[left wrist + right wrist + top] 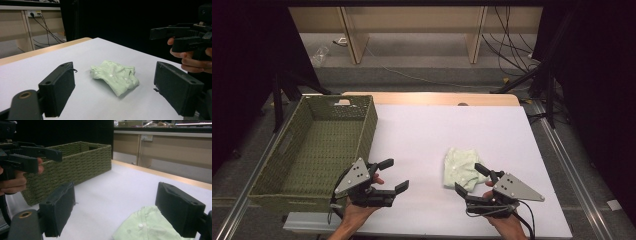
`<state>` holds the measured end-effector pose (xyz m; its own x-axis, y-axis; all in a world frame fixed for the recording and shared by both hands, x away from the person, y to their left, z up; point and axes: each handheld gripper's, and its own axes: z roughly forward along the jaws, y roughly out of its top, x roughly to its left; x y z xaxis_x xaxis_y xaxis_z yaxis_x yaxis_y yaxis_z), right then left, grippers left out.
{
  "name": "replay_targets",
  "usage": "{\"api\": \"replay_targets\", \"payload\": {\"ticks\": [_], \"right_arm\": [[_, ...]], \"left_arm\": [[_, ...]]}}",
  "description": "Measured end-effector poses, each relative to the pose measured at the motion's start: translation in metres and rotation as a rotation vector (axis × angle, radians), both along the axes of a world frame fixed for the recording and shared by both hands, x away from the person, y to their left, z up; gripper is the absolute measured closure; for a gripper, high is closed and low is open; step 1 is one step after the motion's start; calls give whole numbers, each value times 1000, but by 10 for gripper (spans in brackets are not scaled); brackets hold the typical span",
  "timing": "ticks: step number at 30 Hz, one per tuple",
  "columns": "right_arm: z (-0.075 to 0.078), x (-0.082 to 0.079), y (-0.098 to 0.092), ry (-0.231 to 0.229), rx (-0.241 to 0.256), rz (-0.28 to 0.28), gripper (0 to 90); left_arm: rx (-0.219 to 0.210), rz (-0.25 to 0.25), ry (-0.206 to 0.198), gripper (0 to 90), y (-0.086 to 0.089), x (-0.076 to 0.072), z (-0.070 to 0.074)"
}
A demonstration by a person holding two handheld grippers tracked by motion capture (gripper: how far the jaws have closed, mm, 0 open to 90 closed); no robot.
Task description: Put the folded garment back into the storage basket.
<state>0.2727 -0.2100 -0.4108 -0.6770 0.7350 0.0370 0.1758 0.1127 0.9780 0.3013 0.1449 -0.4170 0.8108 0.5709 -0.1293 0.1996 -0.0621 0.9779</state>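
Lying crumpled: shirt (pixel 460 167), axis unclear

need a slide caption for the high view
Two open hand-held grippers, left and right, near a folded green shirt beside a woven basket.

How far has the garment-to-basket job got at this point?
Little looks done: the green basket holds nothing and the folded pale green garment lies on the white table. In hand: the right claw, open, sits at the garment's edge; the left claw hovers open. Grasping and moving remain.
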Motion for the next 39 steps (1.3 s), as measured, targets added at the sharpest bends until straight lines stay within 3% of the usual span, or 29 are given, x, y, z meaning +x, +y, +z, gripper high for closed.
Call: {"api": "replay_targets", "payload": {"ticks": [18, 39], "right_arm": [[0, 0, 0, 0, -2, 0, 174], [-1, 1, 1, 1, -2, 0, 175]], "left_arm": [[12, 7, 2, 157, -5, 0, -2], [44, -14, 83, 157, -22, 9, -11]]}}
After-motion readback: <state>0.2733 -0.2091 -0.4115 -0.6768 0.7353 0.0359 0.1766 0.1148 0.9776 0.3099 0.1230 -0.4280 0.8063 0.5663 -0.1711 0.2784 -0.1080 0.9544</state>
